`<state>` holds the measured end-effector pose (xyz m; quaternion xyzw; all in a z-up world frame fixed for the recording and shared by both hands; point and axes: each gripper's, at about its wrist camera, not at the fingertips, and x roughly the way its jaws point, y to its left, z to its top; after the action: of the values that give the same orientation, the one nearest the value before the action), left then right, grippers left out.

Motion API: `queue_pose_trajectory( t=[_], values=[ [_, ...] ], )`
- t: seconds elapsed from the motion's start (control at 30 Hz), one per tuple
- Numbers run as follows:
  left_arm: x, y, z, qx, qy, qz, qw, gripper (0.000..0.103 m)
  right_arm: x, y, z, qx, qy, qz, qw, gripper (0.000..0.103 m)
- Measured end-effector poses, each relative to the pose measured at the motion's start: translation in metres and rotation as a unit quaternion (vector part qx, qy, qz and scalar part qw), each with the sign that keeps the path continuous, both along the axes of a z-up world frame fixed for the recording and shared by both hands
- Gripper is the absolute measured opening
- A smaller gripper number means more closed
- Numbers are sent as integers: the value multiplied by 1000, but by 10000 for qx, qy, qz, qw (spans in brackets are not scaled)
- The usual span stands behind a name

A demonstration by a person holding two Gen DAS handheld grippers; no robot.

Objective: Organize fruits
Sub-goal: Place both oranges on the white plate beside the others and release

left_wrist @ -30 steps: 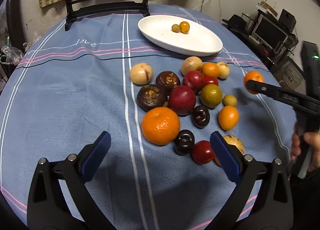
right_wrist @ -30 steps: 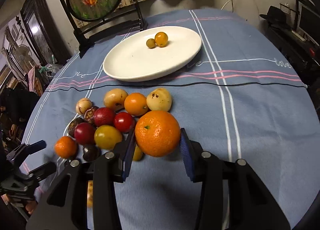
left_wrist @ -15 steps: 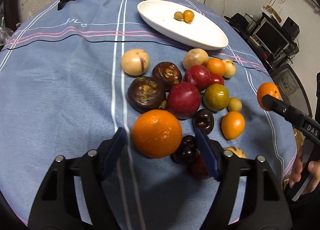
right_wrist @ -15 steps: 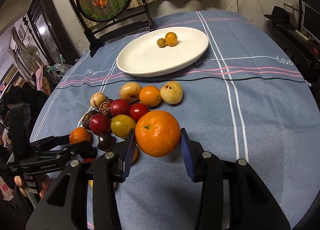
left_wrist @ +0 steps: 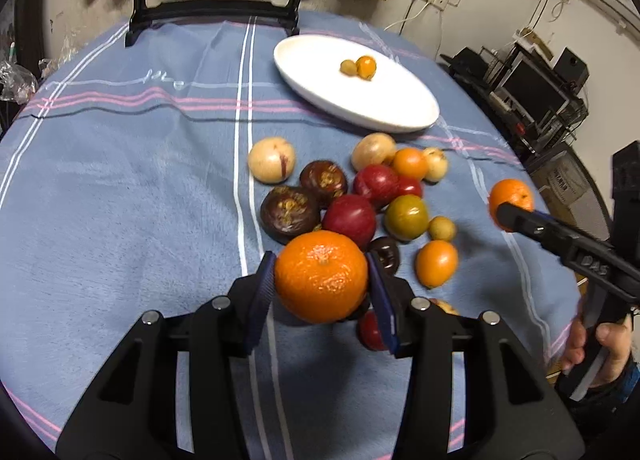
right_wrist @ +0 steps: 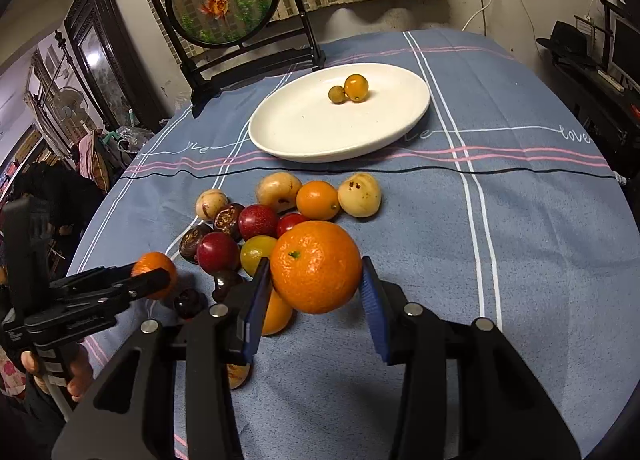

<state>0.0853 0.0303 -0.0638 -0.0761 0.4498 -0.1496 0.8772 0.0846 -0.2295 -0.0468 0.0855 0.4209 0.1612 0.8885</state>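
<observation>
My left gripper (left_wrist: 320, 260) has its jaws closing, and both blue pads press on a large orange (left_wrist: 322, 276) held just above the cloth. My right gripper (right_wrist: 314, 268) is shut on a second large orange (right_wrist: 316, 266), also off the table. Each wrist view shows the other gripper from the side: the right gripper (left_wrist: 506, 215) and the left gripper (right_wrist: 154, 280). A pile of mixed fruit (left_wrist: 360, 195) lies on the blue tablecloth between them. The white oval plate (left_wrist: 360, 107) beyond it holds two small fruits (left_wrist: 366, 67).
A round painted screen on a black stand (right_wrist: 224, 3) stands at the table's far edge. Dark shelves with electronics (left_wrist: 540, 87) are off the right side. A person's hand (left_wrist: 600, 340) grips the right handle near the table's edge.
My left gripper went from wide open to closed around the large orange, which has risen off the cloth. The right gripper has kept its orange in about the same place.
</observation>
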Motion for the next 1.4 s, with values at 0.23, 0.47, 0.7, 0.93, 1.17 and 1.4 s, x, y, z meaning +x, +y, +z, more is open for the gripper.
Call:
queue_pose_trajectory(
  t=[0.23,0.47,0.7,0.93,1.17,1.4],
  values=[
    [-2,0,26,-59,-227,-56,9997,46,4,4,3,-37,-47,82,9999,44],
    [34,-11,40,3,-122,-170,9998,46,22,3,9,-82,1,277,9996,44],
    [137,-38,64,149,-172,-200,9995,46,96,11,36,-463,-168,454,9978,44],
    [251,-69,52,131,-38,-32,9999,46,216,23,15,-801,87,220,9965,44],
    [336,-85,5,322,493,54,9983,46,283,12,-23,-917,459,-99,9947,44],
    [357,-92,-13,380,632,-50,9973,47,301,2,-36,-797,608,-92,9949,45]
  ],
)
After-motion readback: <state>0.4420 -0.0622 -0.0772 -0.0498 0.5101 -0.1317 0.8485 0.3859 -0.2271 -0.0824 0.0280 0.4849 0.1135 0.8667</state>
